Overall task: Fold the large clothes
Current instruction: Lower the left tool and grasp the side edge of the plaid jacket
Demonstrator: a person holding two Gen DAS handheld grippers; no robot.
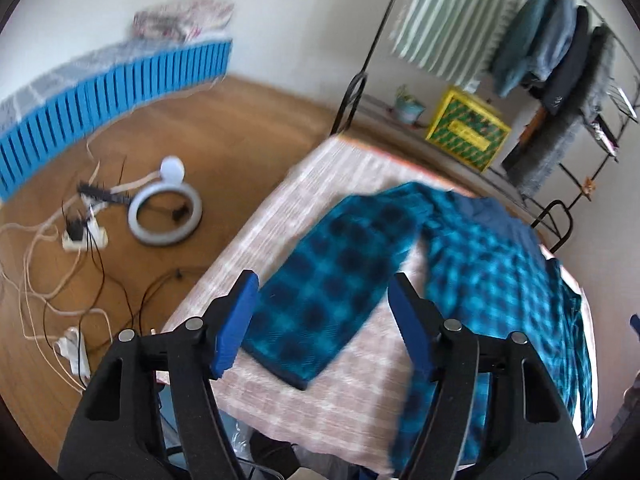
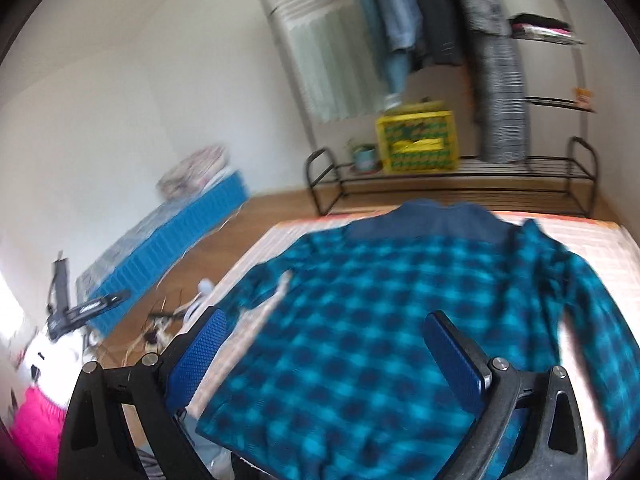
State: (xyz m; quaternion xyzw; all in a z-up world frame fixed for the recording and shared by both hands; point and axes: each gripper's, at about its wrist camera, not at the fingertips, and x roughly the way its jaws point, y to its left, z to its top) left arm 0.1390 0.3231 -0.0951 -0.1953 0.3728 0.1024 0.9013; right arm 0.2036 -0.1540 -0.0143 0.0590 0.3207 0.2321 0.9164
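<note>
Teal plaid shirt [image 2: 372, 320] lies spread flat on the table [image 1: 280, 216], which has a pale checked cover; collar at the far edge. Left sleeve [image 1: 332, 280] angled out over the cover, cuff nearest. Left gripper [image 1: 322, 320] hangs above that sleeve, fingers wide apart, gripping nothing. Right gripper [image 2: 326, 360] hangs over the shirt's body, fingers likewise apart, empty. Both views motion-blurred. Clothes rack [image 2: 452, 184] beyond the far edge.

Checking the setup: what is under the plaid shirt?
The plaid shirt lies spread on a table with a pale checked cloth. Whatever sits directly beneath the shirt is covered.
</note>
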